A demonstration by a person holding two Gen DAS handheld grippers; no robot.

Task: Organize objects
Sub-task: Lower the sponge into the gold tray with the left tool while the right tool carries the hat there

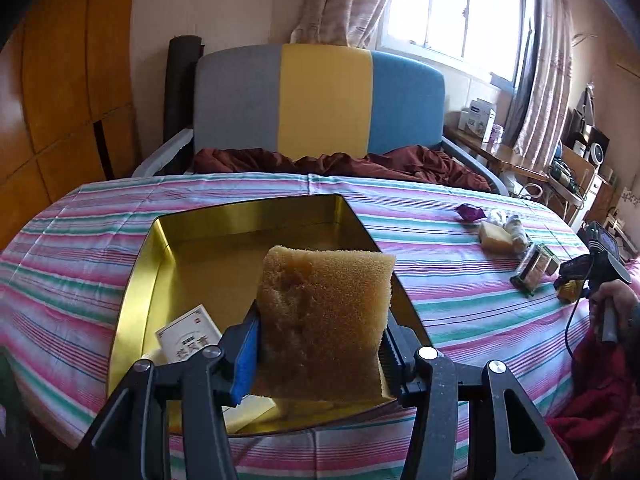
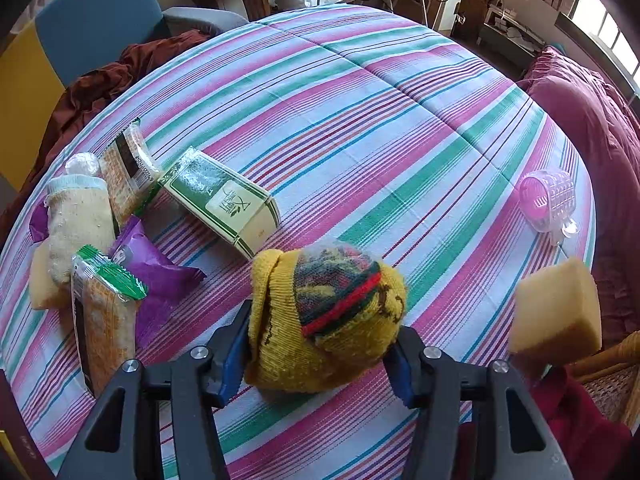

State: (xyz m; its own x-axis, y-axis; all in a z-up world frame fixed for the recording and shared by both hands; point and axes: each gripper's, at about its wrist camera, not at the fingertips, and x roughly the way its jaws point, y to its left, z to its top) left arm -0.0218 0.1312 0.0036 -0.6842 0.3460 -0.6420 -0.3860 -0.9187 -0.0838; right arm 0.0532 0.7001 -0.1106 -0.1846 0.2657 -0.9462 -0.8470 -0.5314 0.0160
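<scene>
My left gripper (image 1: pixel 320 344) is shut on a stained yellow sponge (image 1: pixel 324 320) and holds it upright over the near end of a gold metal tray (image 1: pixel 160 248) on the striped cloth. A white card box (image 1: pixel 188 334) lies in the tray's near left corner. My right gripper (image 2: pixel 320 344) is shut on a balled yellow knit sock (image 2: pixel 324 320) just above the cloth; it also shows in the left wrist view (image 1: pixel 592 268) at the far right.
Left of the sock lie snack packets (image 2: pixel 100 320), a purple wrapper (image 2: pixel 156 272), a white sock (image 2: pixel 78 216) and a green-white box (image 2: pixel 220 200). A pink plastic cup (image 2: pixel 548 200) and a yellow sponge (image 2: pixel 556 304) are at the right. A chair (image 1: pixel 320 100) stands behind the table.
</scene>
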